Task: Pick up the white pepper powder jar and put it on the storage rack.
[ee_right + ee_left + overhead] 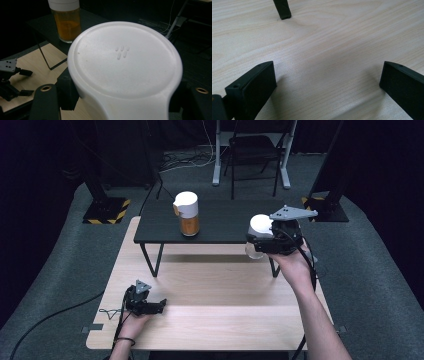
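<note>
My right gripper [258,240] is held up at the right end of the black side table [225,222], shut on a white-lidded container [260,225] whose clear body shows below the jaws. In the right gripper view the white lid [125,62] sits between the two black jaws. A second container with a white lid and orange liquid [187,214] stands upright on the black table, also seen as the orange container [66,22]. My left gripper [159,305] rests low on the wooden table [225,315] at the front left, open, with nothing between its jaws [327,82].
The black side table stands on thin legs on the back half of the wooden table; one leg [283,10] is ahead of the left gripper. A cable [50,317] trails off the left edge. A chair [255,150] and dark stands are on the floor behind.
</note>
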Demonstrator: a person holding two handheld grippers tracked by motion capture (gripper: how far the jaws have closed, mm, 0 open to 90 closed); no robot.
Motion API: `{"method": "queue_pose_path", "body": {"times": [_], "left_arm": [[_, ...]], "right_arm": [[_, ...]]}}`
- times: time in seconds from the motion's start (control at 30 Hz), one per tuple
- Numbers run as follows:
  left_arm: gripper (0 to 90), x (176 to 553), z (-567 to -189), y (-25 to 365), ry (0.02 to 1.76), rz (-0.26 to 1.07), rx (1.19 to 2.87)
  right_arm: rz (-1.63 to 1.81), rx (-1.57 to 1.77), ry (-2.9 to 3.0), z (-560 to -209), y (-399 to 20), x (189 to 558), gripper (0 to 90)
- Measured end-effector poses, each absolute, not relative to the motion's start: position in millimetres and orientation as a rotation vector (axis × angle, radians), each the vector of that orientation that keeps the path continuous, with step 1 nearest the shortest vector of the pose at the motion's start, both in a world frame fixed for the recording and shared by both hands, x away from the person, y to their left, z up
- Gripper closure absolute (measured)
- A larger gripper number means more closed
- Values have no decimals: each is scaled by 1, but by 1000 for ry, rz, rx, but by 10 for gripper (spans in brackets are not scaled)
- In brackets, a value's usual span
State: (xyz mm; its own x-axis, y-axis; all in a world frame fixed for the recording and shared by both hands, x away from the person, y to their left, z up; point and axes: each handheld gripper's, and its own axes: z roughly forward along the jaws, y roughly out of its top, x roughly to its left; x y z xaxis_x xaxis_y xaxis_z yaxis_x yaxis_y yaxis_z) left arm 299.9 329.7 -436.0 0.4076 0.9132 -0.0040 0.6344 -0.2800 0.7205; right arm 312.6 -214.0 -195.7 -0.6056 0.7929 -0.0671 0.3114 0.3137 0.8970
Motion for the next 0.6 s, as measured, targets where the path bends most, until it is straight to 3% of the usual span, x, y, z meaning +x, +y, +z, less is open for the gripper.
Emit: {"method": "queue_pose_path", "body": {"times": [0.6], "left_arm": [[0,300,-436,330,1311,552,2019]], "right_arm": [[1259,1013,2036,-189,-204,341,303]]}}
